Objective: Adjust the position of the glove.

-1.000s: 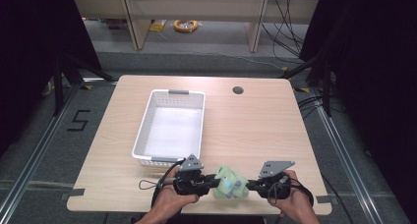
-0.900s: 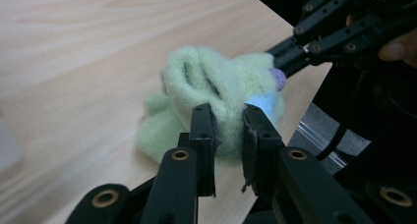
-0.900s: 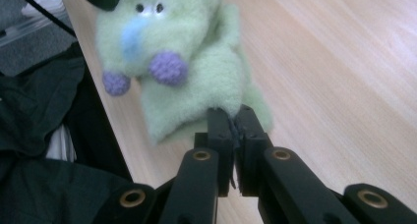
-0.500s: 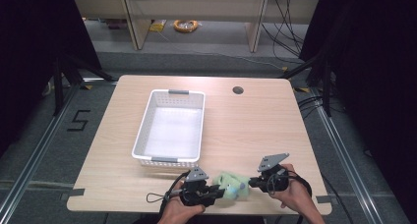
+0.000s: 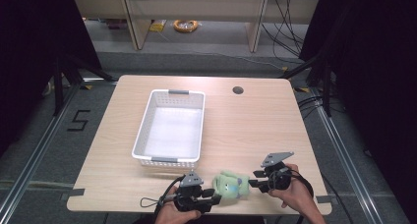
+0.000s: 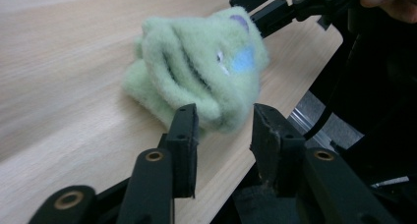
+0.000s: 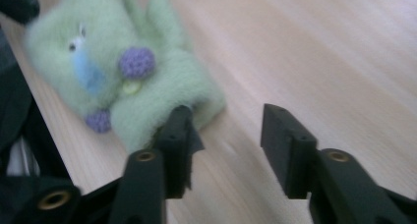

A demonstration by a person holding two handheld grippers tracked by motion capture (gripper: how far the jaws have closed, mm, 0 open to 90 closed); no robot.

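At the table's near edge, a green sock (image 5: pixel 230 184) is lying between the left gripper (image 5: pixel 215 200) and right gripper (image 5: pixel 252 179); both jaws, just opening, are gaping off it.

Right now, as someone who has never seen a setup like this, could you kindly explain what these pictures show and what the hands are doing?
A person sits at a wooden table and holds a hand tool in each hand; each tool has two black jaws. The high view looks down from above. Each of the other two pictures comes from a camera riding on one tool, looking along its jaws.

On the table stands a white basket, and near the front edge lies a soft green plush toy with purple and blue details. The left gripper has just been opening its jaws, with an edge of the toy between them but not pinched. The right gripper has also just been opening; the toy lies beside one jaw, with bare table between the jaws. So nothing is held.
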